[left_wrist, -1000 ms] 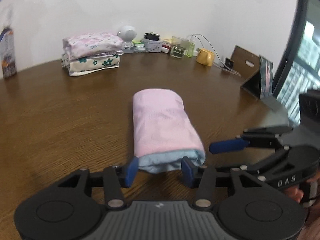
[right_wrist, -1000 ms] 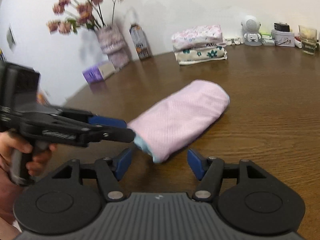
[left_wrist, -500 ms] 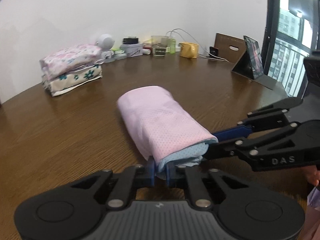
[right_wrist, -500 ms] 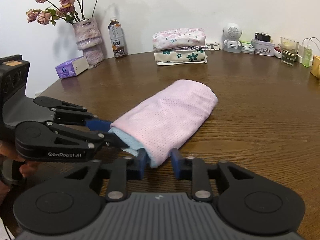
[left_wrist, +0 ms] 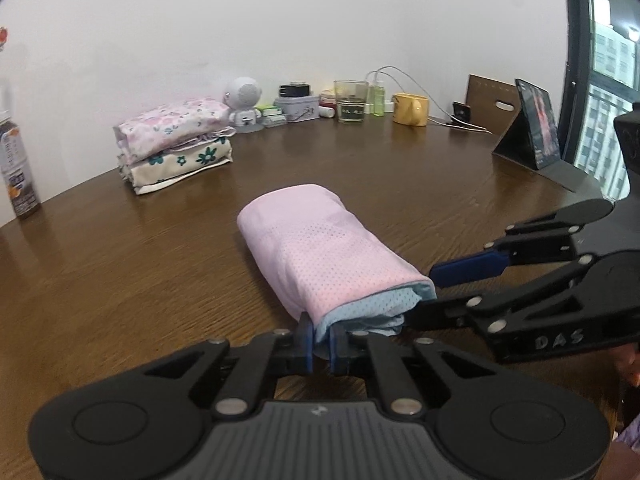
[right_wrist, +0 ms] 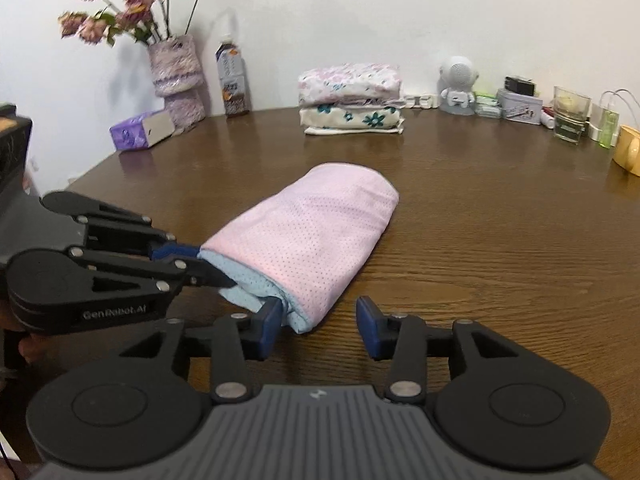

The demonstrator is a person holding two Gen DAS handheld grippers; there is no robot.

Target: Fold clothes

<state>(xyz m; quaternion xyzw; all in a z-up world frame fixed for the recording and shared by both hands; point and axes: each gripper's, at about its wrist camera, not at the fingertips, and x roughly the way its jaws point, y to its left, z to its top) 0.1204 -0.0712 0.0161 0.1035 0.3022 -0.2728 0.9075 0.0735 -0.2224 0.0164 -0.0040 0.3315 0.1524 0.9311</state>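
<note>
Left gripper [left_wrist: 321,338] pinches the folded pink garment [left_wrist: 320,252] at its near end. Right gripper [right_wrist: 318,322] stands wide open beside it.

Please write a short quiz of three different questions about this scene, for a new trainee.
1. True or false: the left tool is shut on the near end of the pink folded garment.
2. The right tool is: A) open, B) shut on the garment, C) out of view.
3. Fill in: the stack of folded floral clothes stands near the ____, beside a small white robot figure.

Key: 1 true; 2 A; 3 wall.
</note>
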